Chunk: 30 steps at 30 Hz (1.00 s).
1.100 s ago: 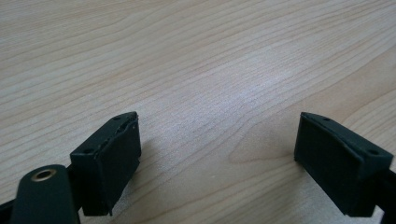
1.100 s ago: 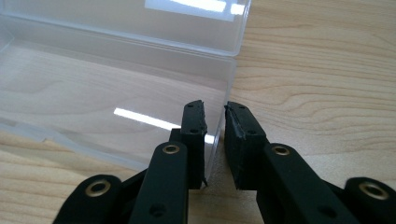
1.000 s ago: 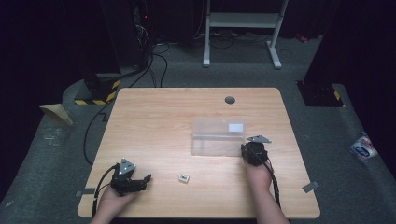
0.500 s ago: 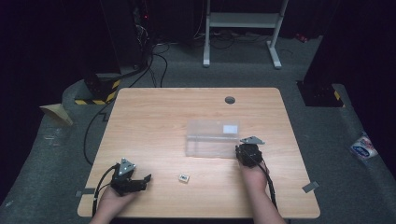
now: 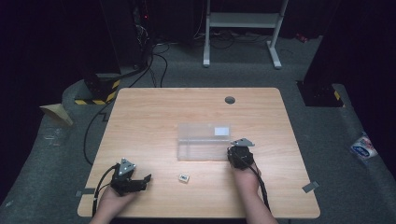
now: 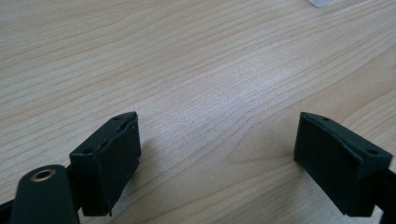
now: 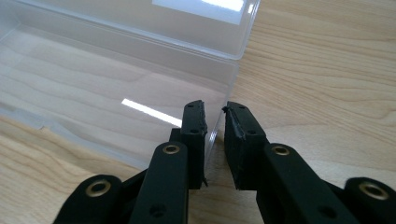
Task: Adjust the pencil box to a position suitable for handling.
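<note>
The right gripper view shows the right gripper [image 7: 215, 119] clamped on the clear box's [image 7: 116, 88] end wall. The high view adds the left gripper [image 5: 140, 183], wide open and empty, beside a small block [image 5: 184, 178].

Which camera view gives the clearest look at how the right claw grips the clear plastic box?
The right gripper view: the right claw is shut on the side wall of the clear plastic box, one jaw inside it and one outside. The high view shows the whole box with the claw at its right end, the contact too small to judge.
</note>
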Each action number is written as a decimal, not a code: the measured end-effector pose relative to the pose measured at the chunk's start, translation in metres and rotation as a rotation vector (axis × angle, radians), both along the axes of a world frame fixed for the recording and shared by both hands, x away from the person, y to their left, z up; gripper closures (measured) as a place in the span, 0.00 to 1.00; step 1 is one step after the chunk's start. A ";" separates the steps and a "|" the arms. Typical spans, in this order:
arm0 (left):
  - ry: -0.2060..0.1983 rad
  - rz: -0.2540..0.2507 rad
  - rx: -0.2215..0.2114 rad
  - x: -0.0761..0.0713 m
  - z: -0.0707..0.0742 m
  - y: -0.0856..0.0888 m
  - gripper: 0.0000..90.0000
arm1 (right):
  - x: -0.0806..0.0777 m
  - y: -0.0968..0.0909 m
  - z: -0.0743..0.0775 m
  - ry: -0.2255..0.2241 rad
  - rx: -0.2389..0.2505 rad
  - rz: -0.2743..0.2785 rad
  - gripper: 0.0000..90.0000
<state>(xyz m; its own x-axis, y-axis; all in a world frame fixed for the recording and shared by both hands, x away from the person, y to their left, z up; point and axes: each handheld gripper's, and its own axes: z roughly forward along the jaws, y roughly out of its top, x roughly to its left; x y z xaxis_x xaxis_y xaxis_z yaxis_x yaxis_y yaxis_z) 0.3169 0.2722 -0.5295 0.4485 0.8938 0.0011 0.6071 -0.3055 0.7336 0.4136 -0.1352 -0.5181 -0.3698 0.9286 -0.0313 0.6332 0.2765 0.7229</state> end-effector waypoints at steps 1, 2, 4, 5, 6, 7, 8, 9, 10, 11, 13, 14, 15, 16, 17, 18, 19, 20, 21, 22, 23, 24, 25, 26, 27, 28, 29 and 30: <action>0.000 -0.001 0.000 0.000 0.000 0.000 0.16 | 0.000 0.000 0.000 0.000 0.000 0.000 0.86; -0.002 -0.001 0.000 0.000 0.000 0.000 0.16 | -0.001 0.004 0.000 0.005 0.006 -0.001 0.86; -0.002 -0.002 -0.001 0.000 0.000 0.000 0.16 | -0.002 0.005 0.000 0.001 0.004 0.003 0.86; -0.002 -0.002 0.000 0.000 0.000 0.000 0.16 | -0.002 0.007 0.000 -0.001 0.001 0.010 0.86; -0.002 -0.002 0.000 0.000 0.000 0.000 0.16 | -0.004 0.011 0.000 0.003 0.005 0.012 0.86; -0.002 -0.002 0.000 0.000 0.000 0.000 0.16 | -0.004 0.013 -0.001 0.001 0.000 0.014 0.85; -0.002 -0.002 0.000 0.000 0.000 0.000 0.16 | -0.004 0.013 -0.001 0.001 0.000 0.014 0.85; -0.002 -0.002 0.000 0.000 0.000 0.000 0.16 | -0.006 0.017 -0.001 0.002 0.006 0.015 0.85; -0.002 -0.003 0.000 0.000 0.000 0.000 0.16 | -0.007 0.019 -0.001 0.000 0.008 0.017 0.85; -0.002 -0.005 0.000 0.000 0.000 0.000 0.16 | -0.007 0.019 -0.001 0.000 0.008 0.017 0.85; -0.002 -0.006 -0.001 0.000 0.000 0.000 0.16 | -0.008 0.022 -0.002 -0.003 0.006 0.027 0.85; -0.002 -0.006 -0.001 0.000 0.000 0.000 0.16 | -0.009 0.024 -0.002 -0.001 0.007 0.023 0.85; -0.002 -0.006 -0.001 0.000 0.000 0.000 0.16 | -0.010 0.025 -0.001 0.002 0.006 0.022 0.85; -0.002 -0.007 -0.001 0.000 0.000 0.000 0.16 | -0.010 0.026 -0.002 -0.006 0.000 0.020 0.85; -0.002 -0.007 0.000 0.000 0.000 0.000 0.16 | -0.011 0.026 -0.002 -0.003 0.002 0.019 0.85; -0.002 -0.007 0.000 0.000 0.000 0.000 0.16 | -0.011 0.026 -0.002 -0.002 0.003 0.019 0.84; -0.002 -0.007 -0.001 0.000 0.000 0.000 0.16 | -0.011 0.026 -0.002 -0.004 0.001 0.022 0.84; -0.002 -0.007 -0.001 0.000 0.000 0.000 0.16 | -0.011 0.026 -0.002 -0.004 0.001 0.022 0.84; -0.002 -0.007 0.000 0.000 0.000 0.000 0.16 | -0.011 0.026 -0.002 -0.005 0.000 0.022 0.84; -0.002 -0.007 0.000 0.000 0.000 0.000 0.16 | -0.012 0.026 -0.002 -0.006 -0.003 0.023 0.84; -0.002 -0.006 -0.001 0.000 0.000 0.000 0.16 | -0.012 0.025 -0.002 -0.004 -0.003 0.023 0.84; -0.002 -0.007 0.000 0.000 0.000 0.000 0.16 | -0.012 0.025 -0.002 -0.005 -0.003 0.024 0.84; -0.002 -0.007 0.000 0.000 0.000 0.000 0.16 | -0.012 0.025 -0.002 -0.006 -0.003 0.024 0.84; -0.002 -0.006 -0.001 0.000 0.000 0.000 0.16 | -0.012 0.025 -0.002 -0.006 0.000 0.024 0.84; -0.002 -0.007 0.000 0.000 0.000 0.000 0.16 | -0.012 0.025 -0.002 -0.007 -0.002 0.025 0.84; -0.002 -0.007 0.000 0.000 0.000 0.000 0.16 | -0.012 0.025 -0.002 -0.007 -0.002 0.025 0.84; -0.002 -0.007 0.000 0.000 0.000 0.000 0.16 | -0.012 0.025 -0.002 -0.005 0.000 0.023 0.82; -0.002 -0.007 0.000 0.000 0.000 0.000 0.16 | -0.012 0.025 -0.002 -0.005 0.000 0.023 0.82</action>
